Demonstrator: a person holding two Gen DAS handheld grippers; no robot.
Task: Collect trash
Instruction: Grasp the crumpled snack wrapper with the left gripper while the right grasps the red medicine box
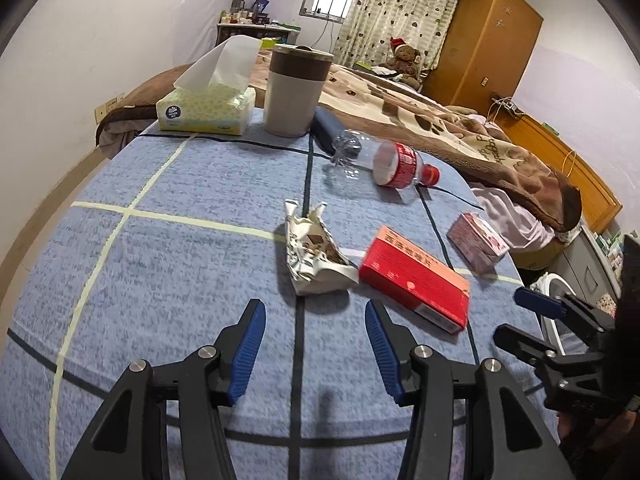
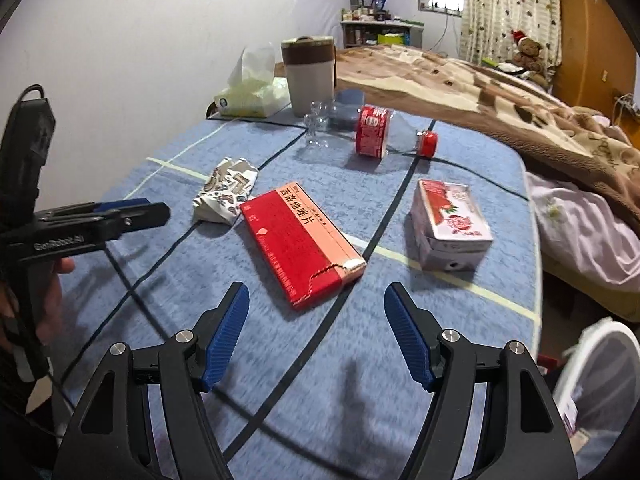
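Lying flat, red box point(image 2: 302, 242) running diagonally, torn end toward empty, parted right claw point(image 2: 316, 334)

Open blue cloth lies near the bench point(image 1: 120, 280) edge; wrapper point(image 1: 316, 256), red box point(image 2: 304, 244) and carton point(image 2: 452, 224) crowd mid-bench, with bottle point(image 1: 392, 162), cup point(image 1: 296, 88) and tissues point(image 1: 208, 104) beyond.

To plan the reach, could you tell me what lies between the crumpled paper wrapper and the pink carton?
The flat red cardboard box, touching the wrapper, apart from the carton; right wrist view.
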